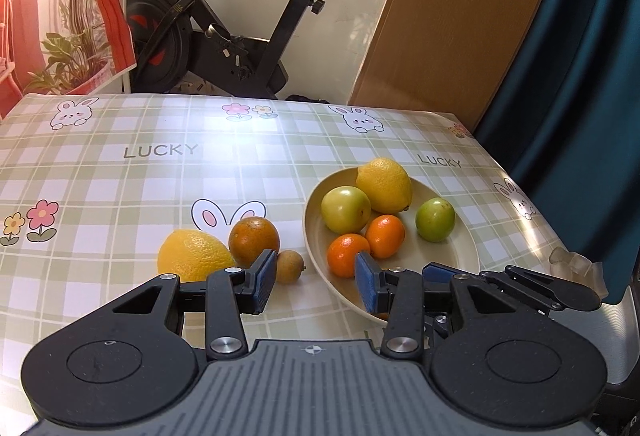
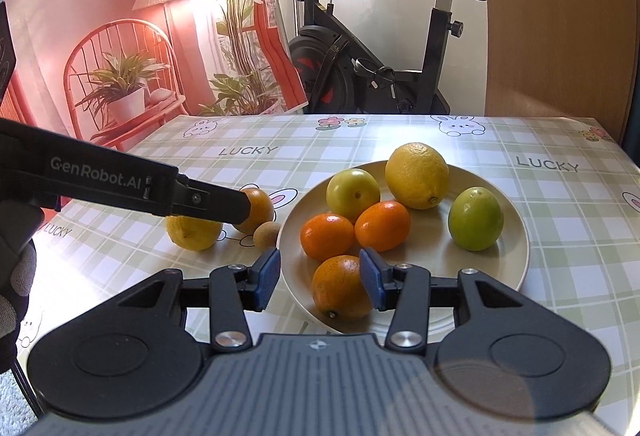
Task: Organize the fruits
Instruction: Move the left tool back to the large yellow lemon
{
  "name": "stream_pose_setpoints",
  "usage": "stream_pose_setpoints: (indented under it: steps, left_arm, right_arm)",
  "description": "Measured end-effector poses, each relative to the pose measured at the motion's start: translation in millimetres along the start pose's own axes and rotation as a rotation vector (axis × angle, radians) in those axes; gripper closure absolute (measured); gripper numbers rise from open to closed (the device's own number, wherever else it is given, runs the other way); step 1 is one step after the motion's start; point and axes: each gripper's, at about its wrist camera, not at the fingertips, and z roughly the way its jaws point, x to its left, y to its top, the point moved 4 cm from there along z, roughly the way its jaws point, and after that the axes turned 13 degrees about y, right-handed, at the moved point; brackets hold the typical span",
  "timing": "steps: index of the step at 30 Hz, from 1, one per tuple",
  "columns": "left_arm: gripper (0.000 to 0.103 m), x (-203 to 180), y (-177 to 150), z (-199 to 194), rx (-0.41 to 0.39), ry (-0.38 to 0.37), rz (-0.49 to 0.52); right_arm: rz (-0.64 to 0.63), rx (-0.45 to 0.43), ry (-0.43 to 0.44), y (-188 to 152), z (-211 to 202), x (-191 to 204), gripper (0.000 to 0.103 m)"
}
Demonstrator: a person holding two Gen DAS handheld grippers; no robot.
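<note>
Both grippers empty, jaws spread. Left gripper [image 1: 316, 282] hovers near the plate's [image 1: 436, 260] left rim; right gripper [image 2: 319, 282] over its near edge, above an orange [image 2: 340, 288]. Plate holds six fruits. Lemon [image 1: 194, 256], brownish orange [image 1: 253, 239] and longan [image 1: 289, 266] sit on the tablecloth [image 1: 120, 175], left of the plate.

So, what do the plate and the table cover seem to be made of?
The plate looks like matte plastic or melamine, perhaps ceramic: an even cream surface with a thin rim and almost no shine. The table cover looks like glossy vinyl or oilcloth: a printed check with rabbits and flowers, strong window glare, and it bends smoothly over the table edge.
</note>
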Motion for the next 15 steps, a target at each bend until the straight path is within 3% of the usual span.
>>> stream_pose_setpoints:
  steps: [15]
  left_arm:
    - [0.057, 29.8, 2.8, -14.3, -0.039, 0.025, -0.040]
  right_arm:
    - [-0.044, 0.002, 0.021, 8.2, 3.2, 19.5, 0.056]
